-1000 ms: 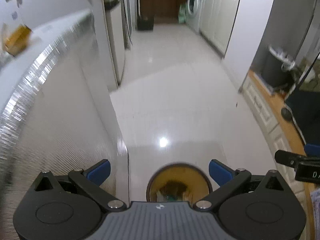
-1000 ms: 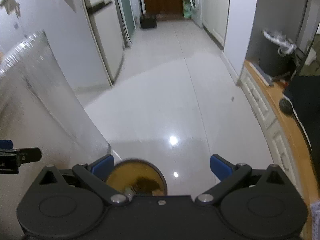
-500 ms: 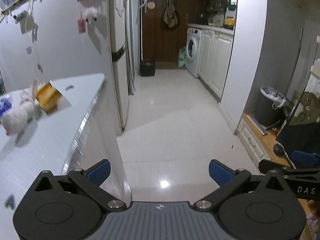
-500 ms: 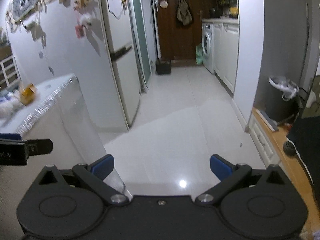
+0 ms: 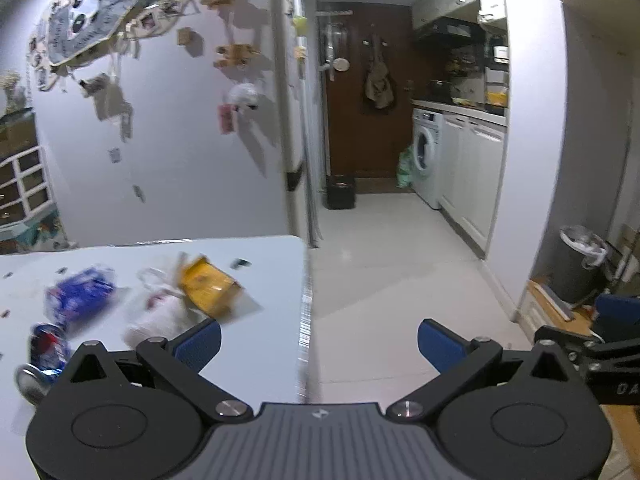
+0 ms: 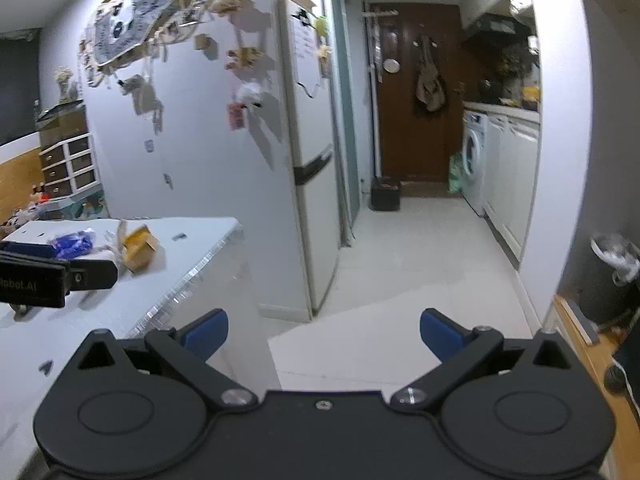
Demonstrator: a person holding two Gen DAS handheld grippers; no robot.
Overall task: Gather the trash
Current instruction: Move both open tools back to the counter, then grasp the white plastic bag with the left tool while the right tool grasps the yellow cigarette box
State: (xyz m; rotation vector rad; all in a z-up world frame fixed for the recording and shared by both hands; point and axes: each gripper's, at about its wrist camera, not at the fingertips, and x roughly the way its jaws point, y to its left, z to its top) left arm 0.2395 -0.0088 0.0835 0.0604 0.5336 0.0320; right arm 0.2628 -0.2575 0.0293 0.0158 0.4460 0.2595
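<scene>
Motion blur smears the trash on the white table (image 5: 256, 344), so only 4 pieces can be made out — a yellow carton (image 5: 210, 286), a blue wrapper (image 5: 80, 294), a white bag (image 5: 154, 312) and a can (image 5: 42, 356) cut off at 9 o'clock. The left gripper (image 5: 318, 342) and right gripper (image 6: 323, 330) both hang with jaws spread wide and nothing between them; the trash lies at 10 o'clock of each. The left gripper's side reads "obot.AI" — its first letters are cut off.

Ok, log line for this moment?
left tool: open, empty | right tool: open, empty | trash: yellow carton, blue wrapper, can on white table | phase: approaching table
</scene>
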